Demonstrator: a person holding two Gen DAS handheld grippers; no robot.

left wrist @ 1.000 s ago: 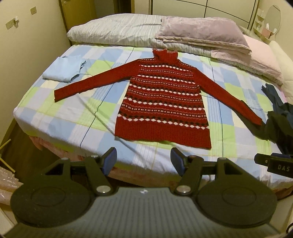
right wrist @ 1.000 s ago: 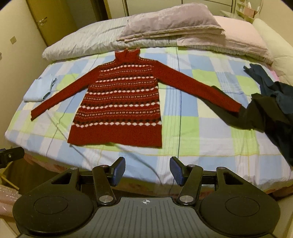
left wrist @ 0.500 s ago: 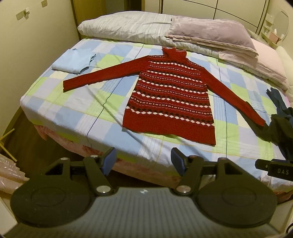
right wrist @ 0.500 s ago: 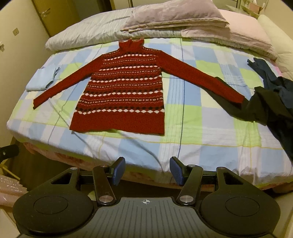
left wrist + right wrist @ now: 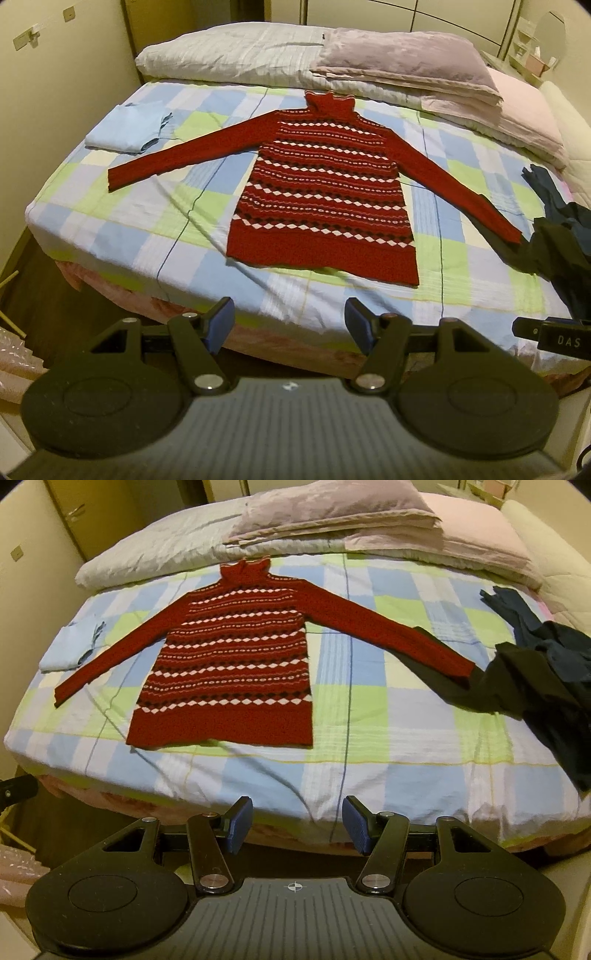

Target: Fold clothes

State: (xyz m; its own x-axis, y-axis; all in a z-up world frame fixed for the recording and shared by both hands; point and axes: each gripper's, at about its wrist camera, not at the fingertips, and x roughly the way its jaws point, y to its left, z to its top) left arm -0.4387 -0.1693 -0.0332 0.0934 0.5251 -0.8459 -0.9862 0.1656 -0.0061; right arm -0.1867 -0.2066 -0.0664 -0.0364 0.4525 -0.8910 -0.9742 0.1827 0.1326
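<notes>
A red turtleneck sweater (image 5: 325,192) (image 5: 229,672) with white diamond stripes lies flat on the checked bedspread (image 5: 147,229) (image 5: 388,716), both sleeves spread out, hem toward me. Its right cuff rests on a heap of dark clothes (image 5: 561,236) (image 5: 535,686). A folded light-blue garment (image 5: 125,127) (image 5: 68,648) sits at the left side of the bed. My left gripper (image 5: 289,325) hangs open off the foot of the bed, short of the hem, holding nothing. My right gripper (image 5: 297,825) is also open and empty, level with the bed's near edge.
Pillows and a folded mauve blanket (image 5: 402,62) (image 5: 332,513) line the head of the bed. A cream wall (image 5: 55,92) runs close along the left side, with dark floor beside the bed. Part of the other gripper (image 5: 554,338) shows at the right.
Both grippers have moved closer toward the bed, so the sweater looks larger and nearer. Both stay open. The sweater and other clothes have not moved.
</notes>
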